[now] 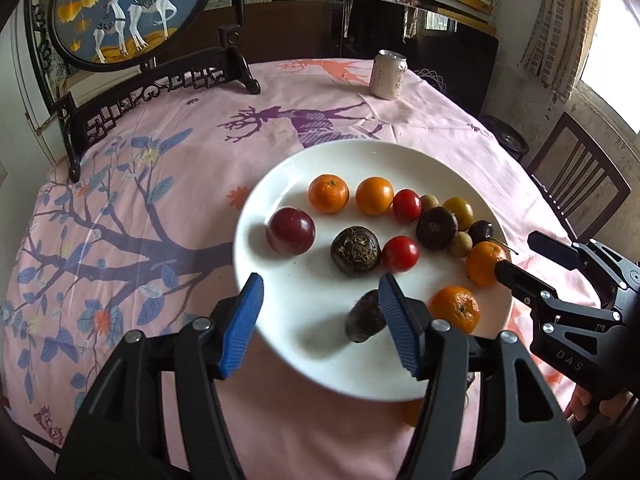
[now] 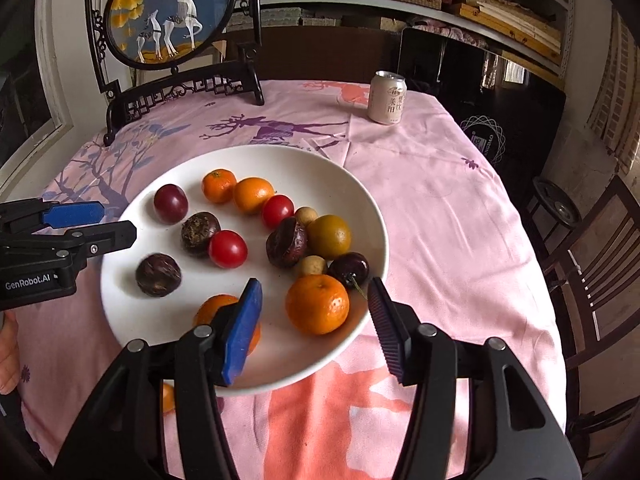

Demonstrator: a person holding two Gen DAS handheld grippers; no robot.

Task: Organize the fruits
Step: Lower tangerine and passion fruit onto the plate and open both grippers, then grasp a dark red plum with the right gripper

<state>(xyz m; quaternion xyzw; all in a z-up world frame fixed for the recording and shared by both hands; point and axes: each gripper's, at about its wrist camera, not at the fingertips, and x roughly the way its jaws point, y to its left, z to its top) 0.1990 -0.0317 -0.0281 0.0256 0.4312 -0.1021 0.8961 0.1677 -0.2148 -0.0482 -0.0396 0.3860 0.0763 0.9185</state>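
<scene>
The left claw [image 1: 320,300] is spread and empty over the plate's [image 1: 320,168] near rim, a dark round fruit [image 1: 365,320] lying loose beside its right pad. The right claw [image 2: 314,304], also spread, frames a tangerine [image 2: 317,304] near the plate's right rim without gripping it. These fruits look light, smooth and bruisable; a gentle pinch across the middle suits them.

Mixed small fruits [image 1: 374,195] (oranges, tomatoes) scattered on white plate [image 1: 280,344]
</scene>
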